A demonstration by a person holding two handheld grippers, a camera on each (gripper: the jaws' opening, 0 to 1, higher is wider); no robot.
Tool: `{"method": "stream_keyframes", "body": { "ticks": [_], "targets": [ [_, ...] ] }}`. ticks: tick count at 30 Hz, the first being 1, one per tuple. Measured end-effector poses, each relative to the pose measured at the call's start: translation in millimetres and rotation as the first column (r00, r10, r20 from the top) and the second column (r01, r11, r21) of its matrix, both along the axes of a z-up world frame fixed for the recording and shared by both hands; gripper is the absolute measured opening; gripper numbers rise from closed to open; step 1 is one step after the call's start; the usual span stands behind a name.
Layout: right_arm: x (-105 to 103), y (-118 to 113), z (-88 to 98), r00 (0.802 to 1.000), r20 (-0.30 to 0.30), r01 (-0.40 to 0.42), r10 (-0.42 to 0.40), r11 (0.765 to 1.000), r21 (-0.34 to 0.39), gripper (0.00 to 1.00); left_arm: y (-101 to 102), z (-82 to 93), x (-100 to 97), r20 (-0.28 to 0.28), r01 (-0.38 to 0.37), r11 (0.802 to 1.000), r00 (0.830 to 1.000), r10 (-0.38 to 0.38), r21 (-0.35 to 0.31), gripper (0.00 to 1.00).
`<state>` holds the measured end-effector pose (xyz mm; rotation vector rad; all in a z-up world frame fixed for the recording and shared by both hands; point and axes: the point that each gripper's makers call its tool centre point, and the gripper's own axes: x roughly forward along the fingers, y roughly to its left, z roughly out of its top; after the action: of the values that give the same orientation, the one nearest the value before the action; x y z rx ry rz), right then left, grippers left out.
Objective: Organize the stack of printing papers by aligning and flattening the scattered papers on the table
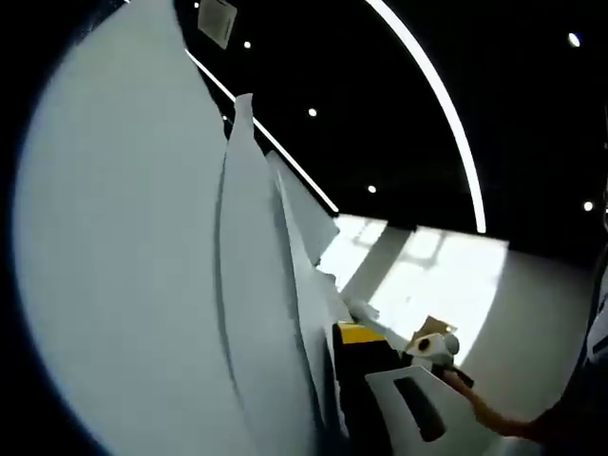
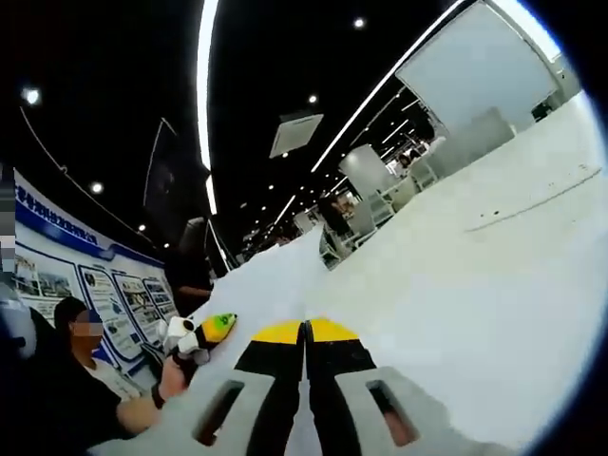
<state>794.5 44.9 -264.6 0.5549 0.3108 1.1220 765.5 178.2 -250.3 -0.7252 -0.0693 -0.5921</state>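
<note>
Room: dark ceiling with long light strips (image 1: 432, 95) and small spot lamps; in the right gripper view a wall of posters (image 2: 114, 294) at the left and a person (image 2: 76, 370) seated near it.
Right gripper: right gripper (image 2: 306, 356) has its 2 yellow-tipped jaws pressed together with a sheet edge running up between them, so it reads as clenched on the papers (image 2: 446, 285).
Left gripper: left gripper (image 1: 370, 380) is mostly hidden behind the sheets; a yellow tip and a grey jaw show at the lower right of its view, and I cannot tell whether it is clenched or released.
Papers, place: lifted off the table and standing on edge; in the left gripper view several sheets (image 1: 142, 285) fan apart at their tops, the edges uneven.
Other gripper: a white and green tool (image 2: 204, 334) in a hand (image 2: 171, 380) shows at the left of the right gripper view.
Handling, as a judgement: light, thin, floppy and slick sheet on sheet; they will slide and crease easily.
Where to hold: low on both side edges of the stack, loosely enough for sheets to drop level when tapped down.
</note>
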Motion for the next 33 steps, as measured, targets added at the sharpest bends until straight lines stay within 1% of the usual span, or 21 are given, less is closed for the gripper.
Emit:
{"method": "stream_keyframes", "body": {
  "ticks": [4,12,15,17,19,22,24,27,30,33],
  "targets": [
    [0.1,3.6,3.6,1.0,-0.009,-0.011,0.011,0.999,0.035,0.0,-0.8,-0.5,-0.1,0.0,-0.003,1.0,1.0,0.003,0.004,0.1],
    [-8.3,11.6,8.2,1.0,0.021,-0.023,0.022,0.999,0.042,0.0,-4.6,-2.4,-0.2,-0.003,0.001,1.0,1.0,-0.001,0.029,0.1],
    [-15.0,17.0,9.1,0.999,0.042,-0.034,0.032,0.999,0.036,0.0,-4.8,-3.6,0.2,-0.003,0.0,0.999,1.0,0.001,0.042,0.09],
    [-17.2,18.7,7.6,0.998,0.056,-0.032,0.031,0.999,0.013,0.0,-3.8,-4.9,0.8,-0.003,-0.007,0.998,1.0,0.007,0.055,0.07],
    [-18.6,19.4,5.9,0.998,0.062,-0.031,0.031,1.0,-0.006,0.0,-3.2,-5.4,0.9,-0.006,-0.007,0.998,1.0,0.007,0.055,0.06],
    [-19.5,19.2,5.0,0.998,0.061,-0.024,0.025,1.0,-0.016,0.0,-1.8,-6.4,1.4,-0.013,-0.015,0.998,1.0,0.016,0.055,0.06],
    [-19.3,18.3,4.1,0.999,0.046,-0.015,0.016,1.0,-0.023,0.08,-1.4,-6.4,1.5,-0.015,-0.014,0.998,1.0,0.015,0.053,0.06],
    [-19.9,14.9,7.2,0.999,0.038,-0.005,0.006,1.0,-0.016,0.14,0.9,-6.2,1.9,-0.013,-0.029,0.998,0.999,0.03,0.057,0.06],
    [-19.3,11.1,10.0,0.999,0.032,0.01,-0.01,1.0,-0.009,0.25,3.5,-5.3,2.0,-0.021,-0.029,0.999,0.999,0.029,0.029,0.06],
    [-17.0,6.2,8.7,0.999,0.036,0.037,-0.036,0.999,-0.028,0.31,3.9,-3.9,1.0,-0.033,-0.018,1.0,0.999,0.017,-0.006,0.06]
  ]
}}
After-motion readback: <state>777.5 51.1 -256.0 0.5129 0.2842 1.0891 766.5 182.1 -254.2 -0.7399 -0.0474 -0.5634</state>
